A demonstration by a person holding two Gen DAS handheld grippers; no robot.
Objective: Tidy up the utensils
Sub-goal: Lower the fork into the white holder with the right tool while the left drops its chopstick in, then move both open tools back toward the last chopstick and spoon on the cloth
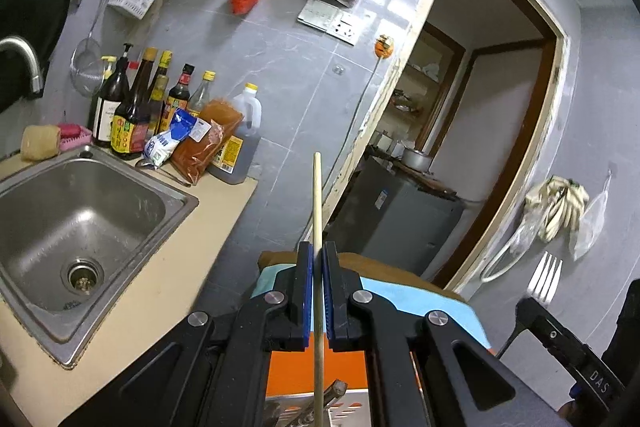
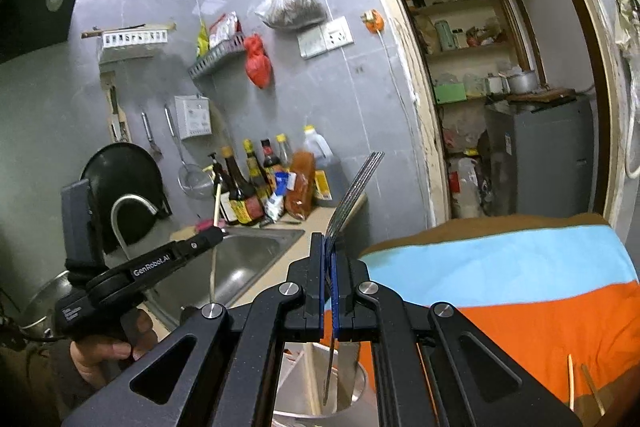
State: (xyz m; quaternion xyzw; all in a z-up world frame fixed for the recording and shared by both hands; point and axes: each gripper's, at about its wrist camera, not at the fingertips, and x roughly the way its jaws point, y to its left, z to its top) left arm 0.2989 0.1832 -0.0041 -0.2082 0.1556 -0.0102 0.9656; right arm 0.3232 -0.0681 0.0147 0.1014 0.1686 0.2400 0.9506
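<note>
Two hand-held grippers clamped: left (image 1: pixel 319 259) on chopstick (image 1: pixel 317 203), right (image 2: pixel 329 247) on fork (image 2: pixel 356 187).

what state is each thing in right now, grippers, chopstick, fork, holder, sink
left gripper: shut on the chopstick
chopstick: held upright, tip up
right gripper: shut on the fork
fork: tines up, handle end hanging into the metal holder
metal holder: upright, open top
sink: no dishes in it, drain uncovered
faucet: no water seen running
</note>
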